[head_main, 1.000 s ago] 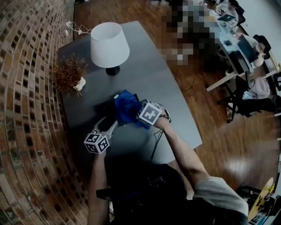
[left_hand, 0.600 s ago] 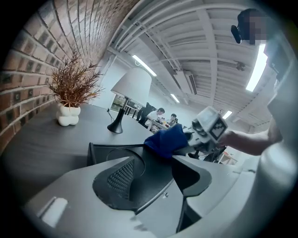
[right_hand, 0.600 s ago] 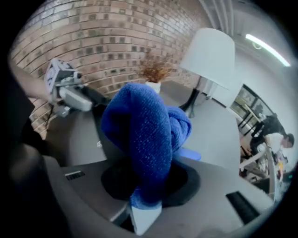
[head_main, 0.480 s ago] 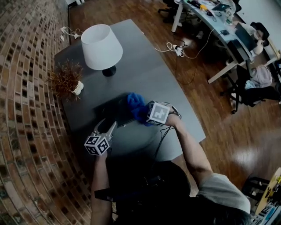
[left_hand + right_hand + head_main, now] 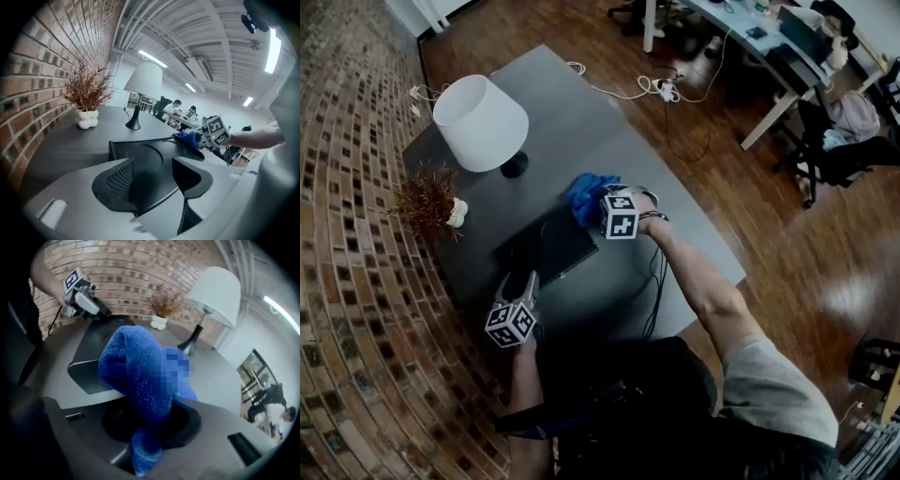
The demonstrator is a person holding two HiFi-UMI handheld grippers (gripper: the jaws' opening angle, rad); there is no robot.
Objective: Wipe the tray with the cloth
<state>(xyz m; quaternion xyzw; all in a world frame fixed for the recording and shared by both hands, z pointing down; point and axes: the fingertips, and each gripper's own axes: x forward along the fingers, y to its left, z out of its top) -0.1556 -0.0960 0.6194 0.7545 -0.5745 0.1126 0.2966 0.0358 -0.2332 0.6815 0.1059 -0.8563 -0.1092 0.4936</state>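
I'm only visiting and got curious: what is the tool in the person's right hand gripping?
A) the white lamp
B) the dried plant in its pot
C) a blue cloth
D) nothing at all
C: in the right gripper view, the right gripper is shut on the bunched blue cloth, which bulges out in front of it.

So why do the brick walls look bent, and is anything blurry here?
Head view: the wide lens bows the brick wall; lighting is dim. Left gripper view: fisheye with black corners, glaring ceiling lights, the dark tray hard to read. Right gripper view: the cloth so near it looks soft.
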